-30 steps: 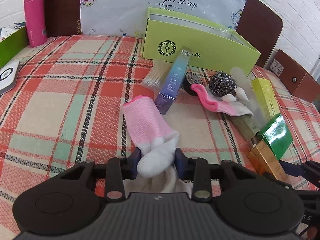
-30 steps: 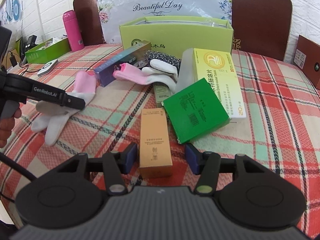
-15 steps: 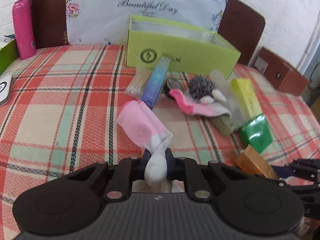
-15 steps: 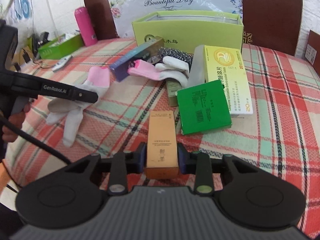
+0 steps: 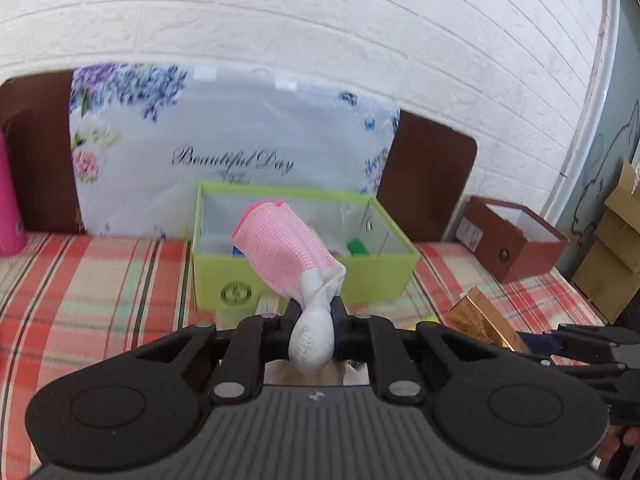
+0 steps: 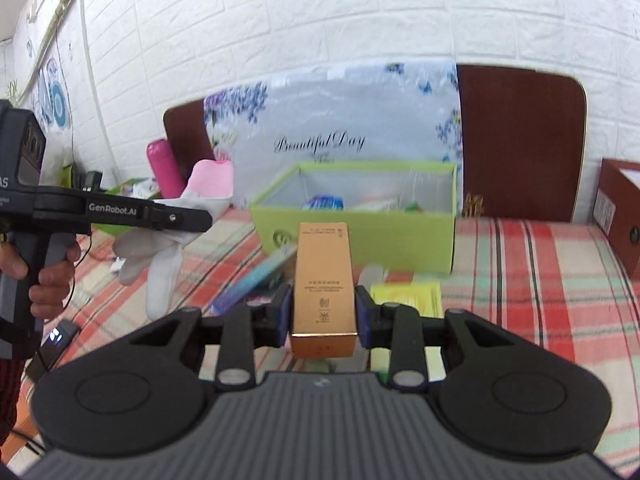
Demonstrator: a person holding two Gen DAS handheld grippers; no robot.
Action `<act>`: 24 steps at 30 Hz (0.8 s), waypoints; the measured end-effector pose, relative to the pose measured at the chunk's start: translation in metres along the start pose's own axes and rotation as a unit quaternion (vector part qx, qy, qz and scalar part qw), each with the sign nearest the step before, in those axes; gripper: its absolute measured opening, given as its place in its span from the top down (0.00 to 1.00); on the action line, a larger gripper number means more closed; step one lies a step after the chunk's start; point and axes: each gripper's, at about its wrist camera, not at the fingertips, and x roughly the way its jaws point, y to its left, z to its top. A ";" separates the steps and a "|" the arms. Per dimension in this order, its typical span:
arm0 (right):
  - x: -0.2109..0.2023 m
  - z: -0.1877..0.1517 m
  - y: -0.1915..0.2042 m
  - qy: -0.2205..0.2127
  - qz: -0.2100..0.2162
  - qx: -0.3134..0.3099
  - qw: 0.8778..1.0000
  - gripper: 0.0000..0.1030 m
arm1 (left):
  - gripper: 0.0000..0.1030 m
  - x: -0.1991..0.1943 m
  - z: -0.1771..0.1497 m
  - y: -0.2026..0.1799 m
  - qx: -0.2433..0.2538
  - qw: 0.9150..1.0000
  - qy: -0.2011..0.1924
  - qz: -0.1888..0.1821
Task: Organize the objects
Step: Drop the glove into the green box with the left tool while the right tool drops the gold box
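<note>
My left gripper [image 5: 315, 316] is shut on a pink and white glove [image 5: 286, 248] and holds it in the air in front of the open lime green box [image 5: 304, 280]. From the right wrist view the glove [image 6: 168, 240] hangs below the left gripper's fingers [image 6: 188, 220]. My right gripper [image 6: 323, 312] is shut on a gold carton [image 6: 323, 280], lifted and pointing at the green box [image 6: 360, 236]. The gold carton [image 5: 480, 320] also shows at the right of the left wrist view. The box holds a few small items.
A plaid cloth covers the table [image 6: 540, 280]. A purple tube box [image 6: 248, 288] and a yellow box [image 6: 404, 296] lie in front of the green box. A pink bottle [image 6: 164, 168] stands at the back left. A brown box [image 5: 516, 240] sits at the right.
Both grippers have risen off the table with their loads and tilted up toward the green box. The glove now hangs free in the air.
</note>
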 end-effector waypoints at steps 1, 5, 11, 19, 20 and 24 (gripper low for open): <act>0.006 0.007 -0.001 -0.005 -0.004 -0.004 1.000 0.70 | 0.87 0.005 0.009 0.001 -0.002 1.000 -0.004 0.000; 0.038 0.037 -0.009 -0.018 -0.022 -0.017 0.999 0.70 | 0.87 0.027 0.046 0.013 -0.025 0.999 -0.022 -0.004; 0.100 0.072 -0.020 -0.035 -0.049 -0.044 0.997 0.70 | 0.87 0.068 0.092 0.027 -0.018 0.999 -0.048 0.017; 0.191 0.080 -0.034 0.001 -0.056 -0.041 0.998 0.70 | 0.87 0.157 0.096 0.056 -0.020 0.999 0.024 0.038; 0.199 0.079 -0.035 0.004 -0.054 -0.040 0.998 0.70 | 0.87 0.162 0.096 0.058 -0.023 0.999 0.026 0.033; 0.233 0.074 -0.037 0.019 -0.052 -0.044 0.997 0.68 | 0.65 0.181 0.091 0.066 -0.031 0.999 0.030 0.030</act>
